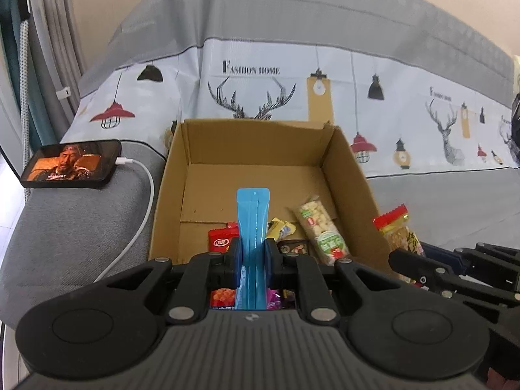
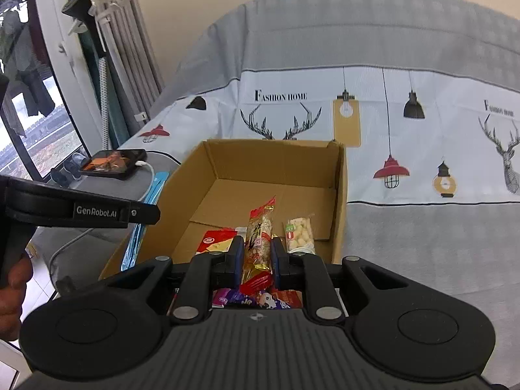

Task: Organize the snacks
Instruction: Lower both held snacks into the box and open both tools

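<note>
An open cardboard box (image 1: 253, 139) stands on the sofa and holds several snack packets at its near end. My left gripper (image 1: 253, 256) is shut on a long blue packet (image 1: 253, 217), held upright over the box's near edge. My right gripper (image 2: 257, 253) is shut on a clear snack bar with red ends (image 2: 259, 240), also over the near end of the box (image 2: 273, 159). The blue packet shows at the left in the right wrist view (image 2: 143, 227). The red-ended bar shows at the right in the left wrist view (image 1: 398, 230). A rice-puff bar (image 1: 320, 227) lies in the box.
A phone (image 1: 71, 164) playing video lies on the grey armrest left of the box, with a white charging cable (image 1: 139, 214). A printed cover with deer and lamps (image 1: 406, 123) drapes the sofa back. A window and curtains (image 2: 107, 74) stand at the left.
</note>
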Tool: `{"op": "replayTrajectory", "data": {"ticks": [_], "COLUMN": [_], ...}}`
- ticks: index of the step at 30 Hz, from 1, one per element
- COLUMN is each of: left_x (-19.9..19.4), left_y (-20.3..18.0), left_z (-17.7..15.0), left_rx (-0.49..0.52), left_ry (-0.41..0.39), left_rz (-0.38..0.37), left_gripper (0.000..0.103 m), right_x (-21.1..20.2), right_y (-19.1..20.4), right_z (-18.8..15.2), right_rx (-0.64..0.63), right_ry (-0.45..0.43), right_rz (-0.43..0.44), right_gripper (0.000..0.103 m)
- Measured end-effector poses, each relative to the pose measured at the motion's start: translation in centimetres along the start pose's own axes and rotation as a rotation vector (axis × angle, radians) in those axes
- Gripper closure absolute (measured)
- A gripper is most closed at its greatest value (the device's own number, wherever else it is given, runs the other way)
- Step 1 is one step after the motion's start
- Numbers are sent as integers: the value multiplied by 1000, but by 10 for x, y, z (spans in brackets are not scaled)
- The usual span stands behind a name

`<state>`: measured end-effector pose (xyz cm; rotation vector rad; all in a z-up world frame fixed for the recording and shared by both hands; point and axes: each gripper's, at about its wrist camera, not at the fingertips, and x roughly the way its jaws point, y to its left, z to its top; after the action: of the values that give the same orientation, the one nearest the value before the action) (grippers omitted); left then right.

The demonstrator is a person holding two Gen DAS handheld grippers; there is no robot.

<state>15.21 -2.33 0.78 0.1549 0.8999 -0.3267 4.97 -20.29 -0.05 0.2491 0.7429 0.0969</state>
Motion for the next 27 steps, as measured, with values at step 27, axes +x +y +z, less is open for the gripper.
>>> {"op": "replayTrajectory", "data": {"ticks": [27], "left_x": [103], "left_y": [11], "left_z": [32], "left_rx": [31], "left_ry": [100], "left_rz": [70], "left_gripper": [47], "right_x": [103], "right_y": [-23], "right_z": [15], "right_rx": [52], "right_ry": [58], "right_rz": [-32], "right_gripper": [83]}}
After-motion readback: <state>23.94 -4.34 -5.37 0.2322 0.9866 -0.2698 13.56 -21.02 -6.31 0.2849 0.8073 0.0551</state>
